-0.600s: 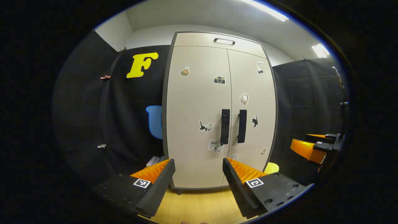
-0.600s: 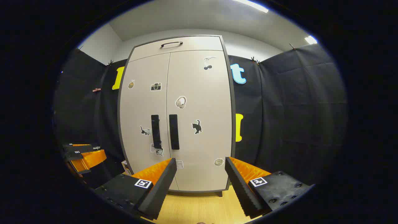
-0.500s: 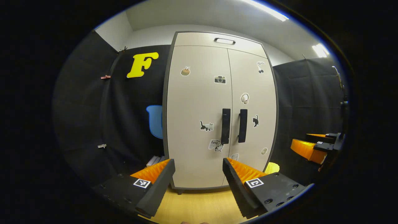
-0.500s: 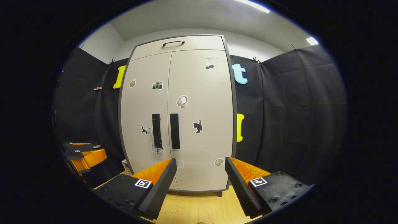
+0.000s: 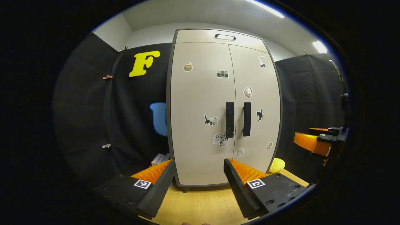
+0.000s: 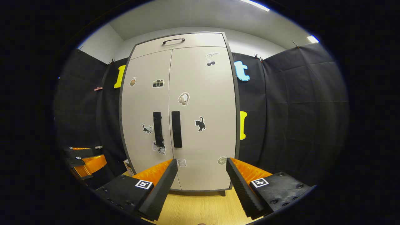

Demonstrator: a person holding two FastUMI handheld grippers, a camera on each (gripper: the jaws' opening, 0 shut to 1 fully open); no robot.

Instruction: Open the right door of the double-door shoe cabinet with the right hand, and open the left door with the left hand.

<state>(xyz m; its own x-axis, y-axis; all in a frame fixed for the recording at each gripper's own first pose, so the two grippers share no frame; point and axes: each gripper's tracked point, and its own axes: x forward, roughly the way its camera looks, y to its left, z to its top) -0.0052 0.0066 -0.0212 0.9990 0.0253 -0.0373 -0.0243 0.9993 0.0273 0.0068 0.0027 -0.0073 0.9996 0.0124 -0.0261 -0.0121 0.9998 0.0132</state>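
A tall beige double-door shoe cabinet (image 6: pixel 178 118) stands straight ahead on a wooden floor (image 6: pixel 200 207), both doors shut, contents hidden. Its two black handles (image 6: pixel 176 129) sit side by side at the centre seam. The right gripper (image 6: pixel 201 175) and left gripper (image 5: pixel 198 175), fingers wide and empty, hang well short; either could catch the wrong neighbouring handle.

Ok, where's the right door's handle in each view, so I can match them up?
Left gripper view: the right door's handle is right of centre, at mid-height.
Right gripper view: it is left of centre, just right of the door seam.
Shared landmark: the black cat sticker just right of it.
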